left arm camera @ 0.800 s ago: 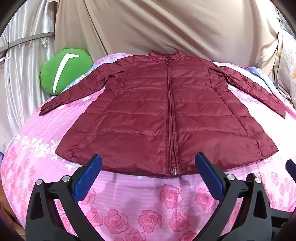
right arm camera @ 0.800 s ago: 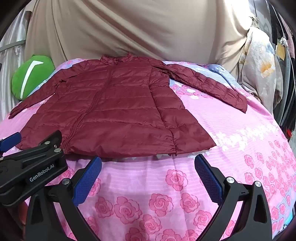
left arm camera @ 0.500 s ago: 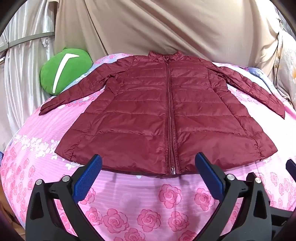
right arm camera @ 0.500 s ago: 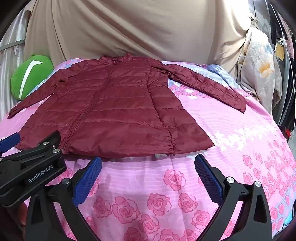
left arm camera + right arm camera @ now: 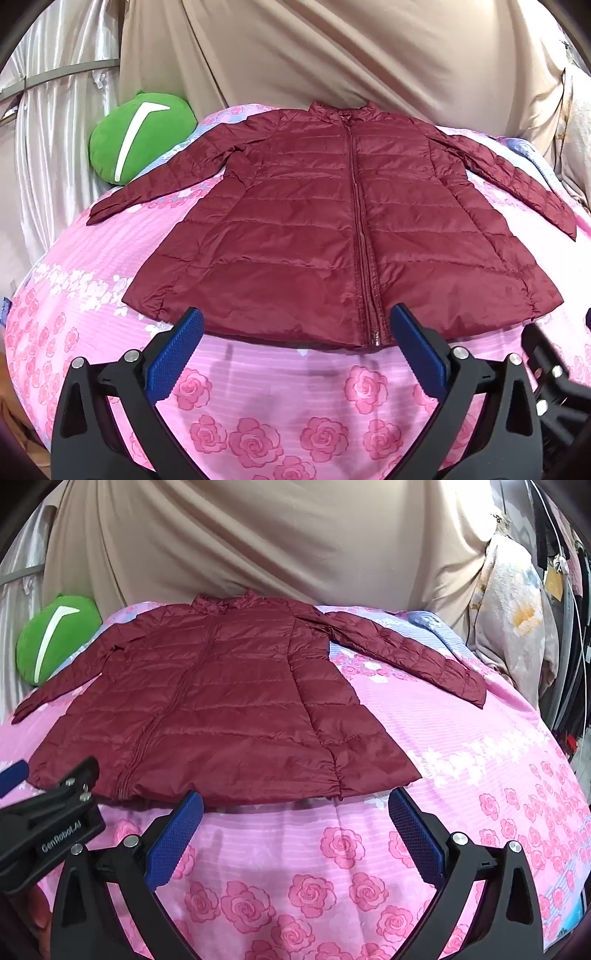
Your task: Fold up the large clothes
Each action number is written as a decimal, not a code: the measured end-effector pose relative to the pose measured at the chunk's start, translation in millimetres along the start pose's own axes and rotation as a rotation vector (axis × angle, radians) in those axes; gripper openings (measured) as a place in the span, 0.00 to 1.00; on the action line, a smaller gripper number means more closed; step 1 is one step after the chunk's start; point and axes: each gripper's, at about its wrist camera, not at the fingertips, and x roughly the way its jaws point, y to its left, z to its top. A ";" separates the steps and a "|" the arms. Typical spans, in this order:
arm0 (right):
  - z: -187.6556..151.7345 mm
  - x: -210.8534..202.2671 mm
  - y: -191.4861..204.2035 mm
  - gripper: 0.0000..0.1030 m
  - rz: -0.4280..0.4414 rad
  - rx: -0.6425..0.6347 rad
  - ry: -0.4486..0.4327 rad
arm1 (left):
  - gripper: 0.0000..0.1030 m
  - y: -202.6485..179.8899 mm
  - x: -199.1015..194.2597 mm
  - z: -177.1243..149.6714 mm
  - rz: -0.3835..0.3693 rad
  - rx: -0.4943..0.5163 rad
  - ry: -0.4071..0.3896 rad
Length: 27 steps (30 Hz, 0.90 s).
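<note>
A dark red quilted jacket [image 5: 332, 229] [image 5: 229, 709] lies flat and zipped on a pink rose-patterned bed cover [image 5: 258, 413] [image 5: 461, 746], collar at the far side, both sleeves spread outward. My left gripper [image 5: 295, 325] hovers just above the near hem, close to the zipper's bottom end, open with nothing between its blue pads [image 5: 177, 354]. My right gripper [image 5: 295, 808] hangs over the hem's right part, also open and empty. The left gripper's black body [image 5: 48, 834] shows at the lower left of the right wrist view.
A green round cushion [image 5: 140, 140] [image 5: 51, 638] rests at the bed's far left. A beige curtain [image 5: 351, 55] hangs behind the bed. Hanging clothes [image 5: 517, 609] and racks stand at the right edge. Bare bed cover lies to the right of the jacket and in front of the hem.
Both views have crept slightly forward toward the jacket's hem. The jaws stay wide and the jacket has not moved.
</note>
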 end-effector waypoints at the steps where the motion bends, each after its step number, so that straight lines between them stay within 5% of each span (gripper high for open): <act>1: 0.8 0.8 0.2 0.95 0.000 -0.001 0.000 | 0.95 -0.2 0.9 -0.5 -0.001 0.003 0.003; 27: -2.5 8.3 3.1 0.95 0.024 0.005 0.032 | 0.95 -2.5 2.6 -3.6 0.004 0.023 0.001</act>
